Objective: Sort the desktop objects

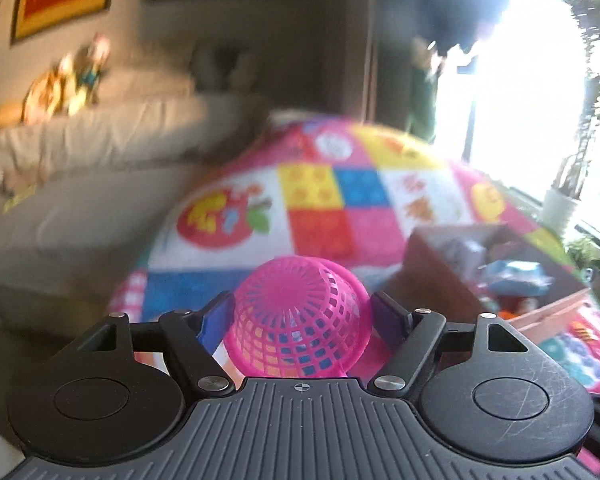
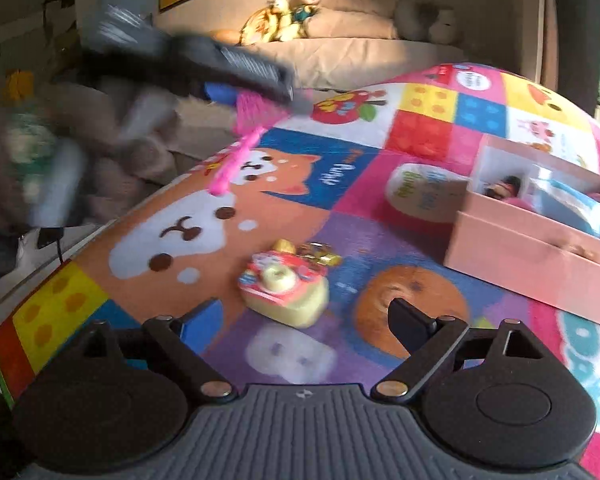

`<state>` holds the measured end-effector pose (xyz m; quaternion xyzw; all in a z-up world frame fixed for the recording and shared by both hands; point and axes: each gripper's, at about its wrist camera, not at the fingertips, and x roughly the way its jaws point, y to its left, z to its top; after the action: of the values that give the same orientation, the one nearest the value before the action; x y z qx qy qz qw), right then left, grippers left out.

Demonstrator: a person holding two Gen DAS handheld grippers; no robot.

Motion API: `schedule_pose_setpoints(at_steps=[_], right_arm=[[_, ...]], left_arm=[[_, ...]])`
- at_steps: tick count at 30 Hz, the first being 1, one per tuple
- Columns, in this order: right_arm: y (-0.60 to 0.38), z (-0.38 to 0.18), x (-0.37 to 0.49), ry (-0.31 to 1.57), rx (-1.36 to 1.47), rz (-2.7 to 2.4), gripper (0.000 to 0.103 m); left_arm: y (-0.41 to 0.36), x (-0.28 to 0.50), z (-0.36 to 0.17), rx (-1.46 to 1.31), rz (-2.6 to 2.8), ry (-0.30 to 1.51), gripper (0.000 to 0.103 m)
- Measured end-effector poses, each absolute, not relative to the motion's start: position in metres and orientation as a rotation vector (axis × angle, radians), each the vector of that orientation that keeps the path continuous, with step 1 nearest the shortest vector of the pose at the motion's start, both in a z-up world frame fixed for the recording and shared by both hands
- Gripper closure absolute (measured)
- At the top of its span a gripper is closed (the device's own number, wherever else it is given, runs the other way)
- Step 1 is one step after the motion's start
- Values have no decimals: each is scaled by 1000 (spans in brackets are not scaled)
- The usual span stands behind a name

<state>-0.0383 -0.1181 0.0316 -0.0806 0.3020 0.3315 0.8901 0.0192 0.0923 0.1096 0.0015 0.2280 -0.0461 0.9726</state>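
Observation:
A pink mesh basket sits between the blue pads of my left gripper, its round bottom turned toward the camera. The right wrist view shows that gripper lifted above the table with the basket in its grip and the basket's pink handle dangling down. My right gripper hovers low over the colourful mat, jaws wide apart with nothing between them. Just ahead of its fingers lies a yellow-and-pink toy camera. Behind the toy lie small gold-wrapped pieces.
An open pink box holding several items stands at the right of the mat, also seen as box. A white bottle lies beside it. A beige sofa with stuffed toys is behind the table; potted plants stand by the bright window.

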Motion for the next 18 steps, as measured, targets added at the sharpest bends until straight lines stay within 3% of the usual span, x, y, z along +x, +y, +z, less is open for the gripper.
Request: schedule_pose_setpoints(at_steps=[4, 6, 18], right_arm=[[-93, 27, -28, 644, -173, 682, 18], [-85, 24, -21, 664, -182, 677, 44], [-188, 78, -17, 586, -67, 440, 45]], left_arm=[[92, -3, 121, 27, -116, 442, 23], [91, -7, 117, 41, -118, 454, 23], [58, -1, 44, 26, -292, 689, 22]])
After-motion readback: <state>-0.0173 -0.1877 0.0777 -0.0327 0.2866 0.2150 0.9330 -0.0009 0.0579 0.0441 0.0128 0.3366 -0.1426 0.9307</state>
